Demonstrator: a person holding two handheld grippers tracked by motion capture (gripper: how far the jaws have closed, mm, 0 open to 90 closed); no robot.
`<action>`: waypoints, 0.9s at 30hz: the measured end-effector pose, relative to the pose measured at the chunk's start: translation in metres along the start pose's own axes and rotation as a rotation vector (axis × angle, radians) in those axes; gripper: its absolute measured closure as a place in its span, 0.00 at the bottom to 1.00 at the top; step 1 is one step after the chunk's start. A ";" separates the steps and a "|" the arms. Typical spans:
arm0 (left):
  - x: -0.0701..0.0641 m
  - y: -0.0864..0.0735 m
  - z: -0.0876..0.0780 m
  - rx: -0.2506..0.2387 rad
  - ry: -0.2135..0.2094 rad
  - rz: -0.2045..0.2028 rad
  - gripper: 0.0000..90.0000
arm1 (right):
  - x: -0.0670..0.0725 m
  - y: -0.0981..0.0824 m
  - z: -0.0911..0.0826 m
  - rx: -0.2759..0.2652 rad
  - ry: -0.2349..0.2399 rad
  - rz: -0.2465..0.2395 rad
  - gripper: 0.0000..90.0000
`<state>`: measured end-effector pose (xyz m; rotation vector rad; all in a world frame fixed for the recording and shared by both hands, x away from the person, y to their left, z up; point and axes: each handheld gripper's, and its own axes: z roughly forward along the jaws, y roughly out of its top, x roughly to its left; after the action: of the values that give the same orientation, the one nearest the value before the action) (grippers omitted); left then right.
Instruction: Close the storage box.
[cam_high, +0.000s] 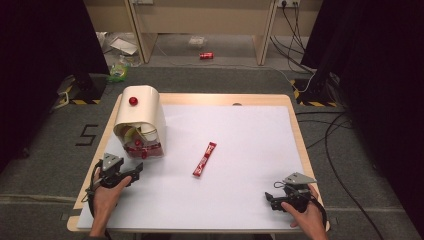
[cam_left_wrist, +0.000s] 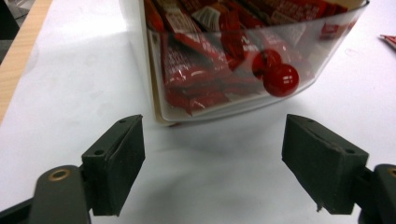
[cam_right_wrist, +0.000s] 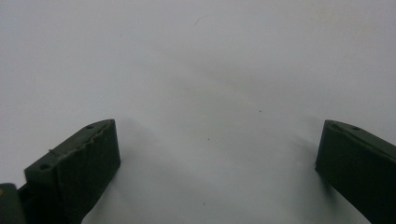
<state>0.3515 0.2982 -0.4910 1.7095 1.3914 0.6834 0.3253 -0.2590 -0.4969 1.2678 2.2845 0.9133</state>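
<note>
Down at the lower left of the high view, the left gripper (cam_high: 138, 171) sits in a person's hand, and its jaws are wide apart with nothing between them; it points up toward the candy box (cam_high: 142, 107), which stands just above it in the left part of the frame, on the white table (cam_high: 240, 135). From the left gripper view, the left gripper (cam_left_wrist: 212, 156) shows its two black pads far apart, and the see-through drawer (cam_left_wrist: 243, 93) of the box is in the upper middle of the frame, close but not touching the pads. Red candy bars are piled inside it, and a round red knob (cam_left_wrist: 280, 80) sticks out of its front, a little right of the middle. In the high view another red knob (cam_high: 133, 101) sits on top of the box. Near the middle of that view one red candy bar (cam_high: 204, 159) lies alone on the table, tilted. At the lower right the right gripper (cam_high: 268, 200) rests in the other hand, and the right gripper view shows its jaws spread wide over bare white table (cam_right_wrist: 210, 93), holding nothing
</note>
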 end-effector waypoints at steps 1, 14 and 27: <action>0.000 0.000 0.000 0.000 -0.003 -0.001 0.23 | 0.000 0.000 0.000 0.000 0.000 0.001 0.00; -0.012 -0.002 -0.016 -0.012 -0.036 0.016 0.22 | 0.000 0.000 0.000 0.000 0.000 0.000 0.00; -0.025 0.001 -0.032 -0.034 -0.083 0.035 0.22 | 0.000 0.000 0.000 0.000 -0.001 0.000 0.00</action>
<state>0.3201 0.2823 -0.4715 1.7194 1.2890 0.6446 0.3253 -0.2589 -0.4969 1.2680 2.2838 0.9129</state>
